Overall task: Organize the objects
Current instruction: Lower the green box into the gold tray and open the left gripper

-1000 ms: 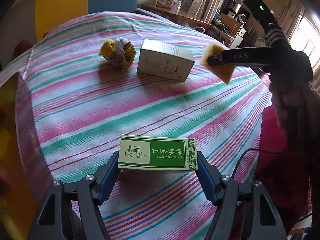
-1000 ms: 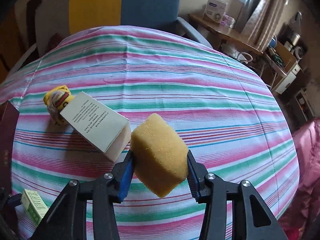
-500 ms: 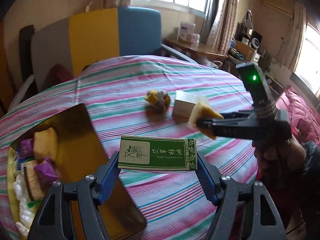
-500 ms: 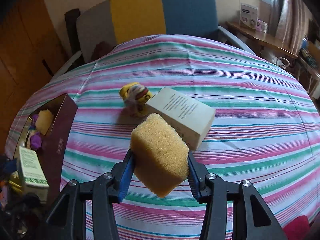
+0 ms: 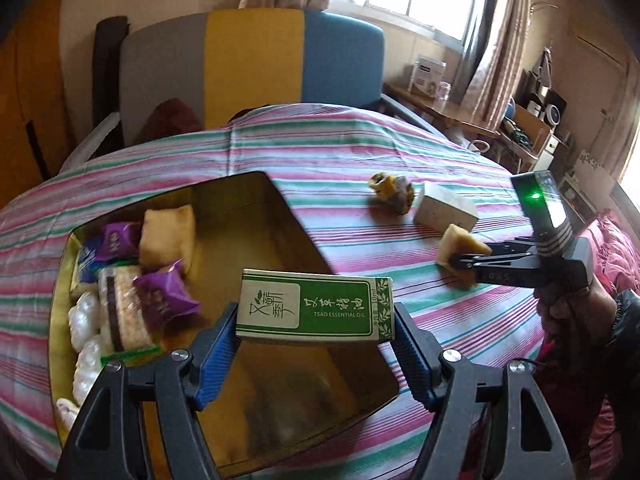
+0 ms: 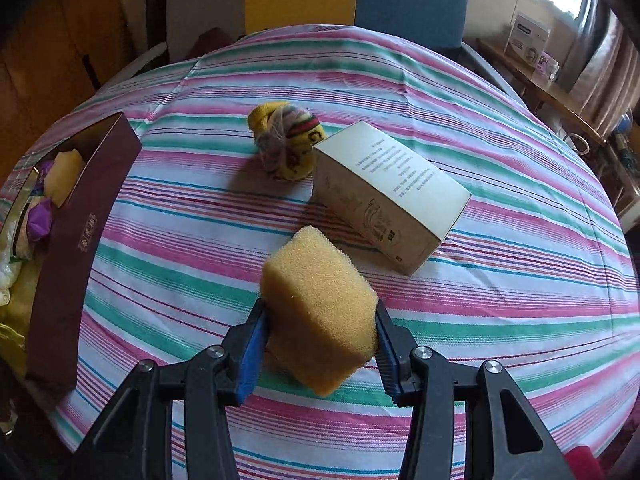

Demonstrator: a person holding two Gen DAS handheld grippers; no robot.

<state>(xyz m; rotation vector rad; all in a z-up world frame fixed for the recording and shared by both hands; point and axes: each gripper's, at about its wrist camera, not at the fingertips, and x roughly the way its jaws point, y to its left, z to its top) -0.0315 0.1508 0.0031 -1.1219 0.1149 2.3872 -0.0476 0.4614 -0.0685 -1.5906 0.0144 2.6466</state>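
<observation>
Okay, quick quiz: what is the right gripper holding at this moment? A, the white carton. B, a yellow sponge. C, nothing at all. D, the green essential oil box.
B: in the right wrist view the right gripper is shut on the yellow sponge, its blue pads pressing both sides, while the white carton lies on the striped tablecloth beyond it.

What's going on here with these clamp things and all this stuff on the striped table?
A person is tidying up. The left hand-held gripper holds a green essential oil box over an open gold-lined box of wrapped snacks. The right hand-held gripper grips a yellow sponge. A white carton and a yellow bundle wait on the table.
</observation>
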